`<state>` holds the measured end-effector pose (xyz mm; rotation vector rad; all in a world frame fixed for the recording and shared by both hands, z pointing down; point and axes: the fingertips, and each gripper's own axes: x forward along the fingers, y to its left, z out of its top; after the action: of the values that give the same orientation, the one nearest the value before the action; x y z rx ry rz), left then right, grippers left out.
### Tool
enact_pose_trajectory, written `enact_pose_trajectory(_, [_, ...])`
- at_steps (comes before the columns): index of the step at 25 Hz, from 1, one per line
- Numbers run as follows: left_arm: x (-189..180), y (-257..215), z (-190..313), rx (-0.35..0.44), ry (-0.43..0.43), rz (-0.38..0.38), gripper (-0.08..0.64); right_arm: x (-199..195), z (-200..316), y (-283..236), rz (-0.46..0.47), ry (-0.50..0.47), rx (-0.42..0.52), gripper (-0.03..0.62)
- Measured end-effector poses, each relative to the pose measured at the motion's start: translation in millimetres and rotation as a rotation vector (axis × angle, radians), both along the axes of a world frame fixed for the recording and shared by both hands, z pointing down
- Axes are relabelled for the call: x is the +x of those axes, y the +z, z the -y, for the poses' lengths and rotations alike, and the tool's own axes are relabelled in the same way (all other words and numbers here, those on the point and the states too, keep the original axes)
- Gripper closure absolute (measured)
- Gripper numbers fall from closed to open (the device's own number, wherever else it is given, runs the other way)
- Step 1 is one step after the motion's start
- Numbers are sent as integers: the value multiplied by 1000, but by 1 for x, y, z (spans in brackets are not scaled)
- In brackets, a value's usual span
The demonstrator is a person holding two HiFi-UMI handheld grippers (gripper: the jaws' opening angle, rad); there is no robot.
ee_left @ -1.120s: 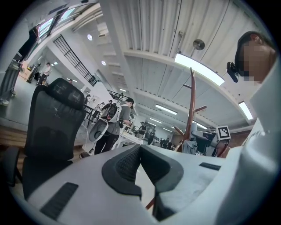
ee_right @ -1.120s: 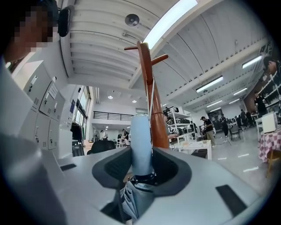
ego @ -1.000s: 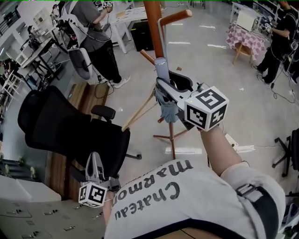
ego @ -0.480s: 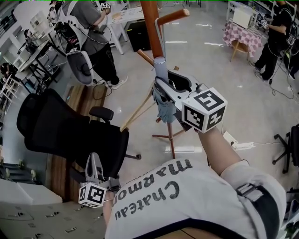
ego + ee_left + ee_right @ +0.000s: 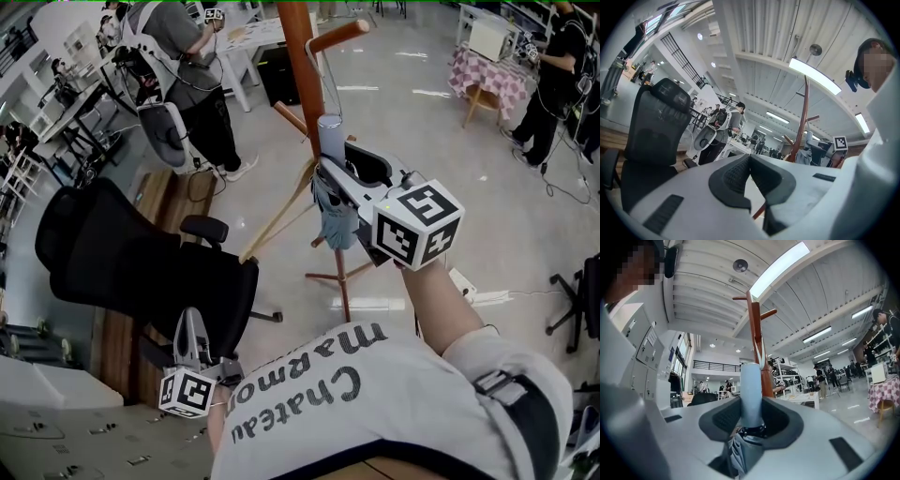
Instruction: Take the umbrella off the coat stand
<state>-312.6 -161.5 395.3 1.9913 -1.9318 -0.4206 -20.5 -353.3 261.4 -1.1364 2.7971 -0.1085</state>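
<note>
**Head view with both claw views: umbrella seized, not yet lifted off.**

Nearest, at 7 o'clock, the left claw [image 5: 750, 160] sits low by the person's side. Its jaws are pressed together on nothing, and it takes no part in the work.

Past it, just right of centre, the right claw [image 5: 751, 401] points level and pinches the umbrella [image 5: 335, 214] by its pale blue handle [image 5: 751, 380]. A pad lies against each side of the handle. The folded grey canopy [image 5: 740, 451] hangs below the jaws.

Over the last second almost nothing has changed. The grip keeps the same place on the handle, and hand and umbrella have drifted only a trifle toward 3 o'clock.

The umbrella therefore remains on the coat stand [image 5: 304, 66], close against the brown pole at 12 o'clock. A thin cord loop [image 5: 329, 80] appears to run from the handle up to the peg [image 5: 339, 35].

Judged from this, the grasp is complete. The remaining step is to raise the loop clear of the peg tip.

No container takes part, and none near the stand shows any contents.

An office chair [image 5: 141, 253] stands at 9 o'clock. Farther off, toward 11 o'clock, a person [image 5: 192, 56] works beside a white bench [image 5: 246, 39].
</note>
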Motion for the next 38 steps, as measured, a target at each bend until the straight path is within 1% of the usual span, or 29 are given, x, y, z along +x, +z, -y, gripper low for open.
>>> enact_pose_trajectory(10, [-3, 1, -5, 2, -3, -4, 535, 0, -9, -10, -16, 4, 38, 442])
enact_pose_trajectory(20, [2, -2, -6, 16, 4, -13, 535, 2, -21, -20, -18, -21, 56, 442])
enact_pose_trajectory(38, [-2, -7, -14, 24, 21, -16, 535, 9, -40, -39, 8, 9, 94, 442])
